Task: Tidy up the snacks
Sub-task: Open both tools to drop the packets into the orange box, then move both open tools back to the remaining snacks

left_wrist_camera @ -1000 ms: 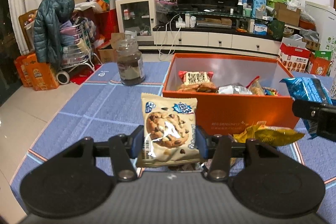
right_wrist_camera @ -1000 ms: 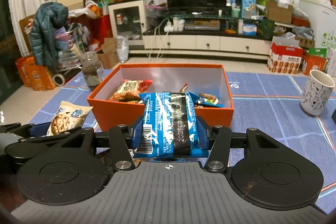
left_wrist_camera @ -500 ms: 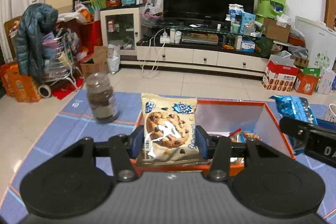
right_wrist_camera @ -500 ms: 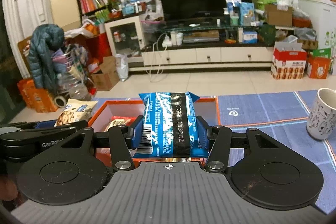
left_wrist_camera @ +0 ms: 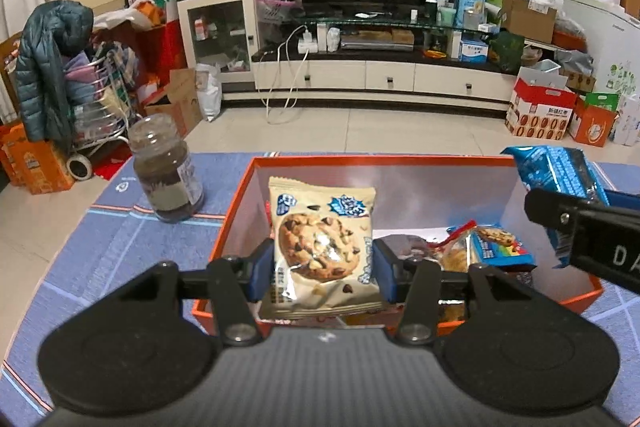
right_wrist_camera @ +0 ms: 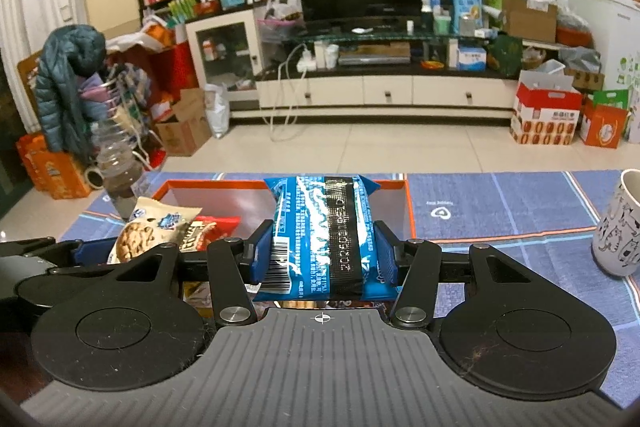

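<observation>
My left gripper point(left_wrist_camera: 323, 273) is shut on a cream cookie packet point(left_wrist_camera: 322, 247), held upright over the open orange box point(left_wrist_camera: 236, 211). Inside the box lie several snack packets point(left_wrist_camera: 486, 247). My right gripper point(right_wrist_camera: 323, 259) is shut on a blue snack packet point(right_wrist_camera: 324, 235), also upright above the orange box point(right_wrist_camera: 409, 205). In the left wrist view the blue packet point(left_wrist_camera: 556, 179) and the right gripper's body show at the right edge. The right wrist view shows the cookie packet point(right_wrist_camera: 148, 229) at the left, over the box.
A dark-filled glass jar point(left_wrist_camera: 168, 179) stands on the blue tablecloth point(left_wrist_camera: 120, 247) left of the box. A white patterned mug point(right_wrist_camera: 620, 227) stands at the right. Beyond the table are tiled floor, a TV cabinet and cluttered shelves.
Both grippers have carried their packets forward from in front of the box to above its inside. The box's front wall has dropped under the fingers. Neither grip has changed.
</observation>
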### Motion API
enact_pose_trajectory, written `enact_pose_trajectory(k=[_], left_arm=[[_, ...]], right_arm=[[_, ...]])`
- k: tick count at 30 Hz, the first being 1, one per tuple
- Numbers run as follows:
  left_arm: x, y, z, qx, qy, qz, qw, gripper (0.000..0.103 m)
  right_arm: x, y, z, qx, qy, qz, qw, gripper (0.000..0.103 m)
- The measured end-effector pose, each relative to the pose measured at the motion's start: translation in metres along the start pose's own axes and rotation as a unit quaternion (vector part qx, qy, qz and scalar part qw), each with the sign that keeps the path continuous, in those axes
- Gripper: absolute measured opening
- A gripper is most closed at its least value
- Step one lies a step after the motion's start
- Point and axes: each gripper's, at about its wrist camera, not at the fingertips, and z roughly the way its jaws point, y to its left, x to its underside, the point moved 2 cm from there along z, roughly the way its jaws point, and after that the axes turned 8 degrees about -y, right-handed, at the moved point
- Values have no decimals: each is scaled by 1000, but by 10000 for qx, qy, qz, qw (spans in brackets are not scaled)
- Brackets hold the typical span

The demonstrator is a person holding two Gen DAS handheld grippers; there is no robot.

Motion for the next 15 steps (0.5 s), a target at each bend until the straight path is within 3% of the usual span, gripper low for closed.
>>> enact_pose_trajectory(k=[8,9,10,12,14,15], left_arm=[[-2,-5,13,-20,69,26,10000,51],[-2,-6,14,-17,53,42,10000,56],[-2,-4,15,27,32,61,10000,71],[-3,-4,13,37,3,64,10000,78],[-5,1,9,-19,-41,1,10000,102],[-7,5,3,-81,-133,-35,9999,102]], right_arm=[[3,-2,14,22,58,32,10000,38],[4,-3,16,38,58,44,10000,38],[3,-4,17,61,52,51,10000,39],[3,-6,15,87,-24,71,9999,44],[1,-8,11,57,-90,125,9999,65],[1,-10,7,44,-154,165,9997,65]])
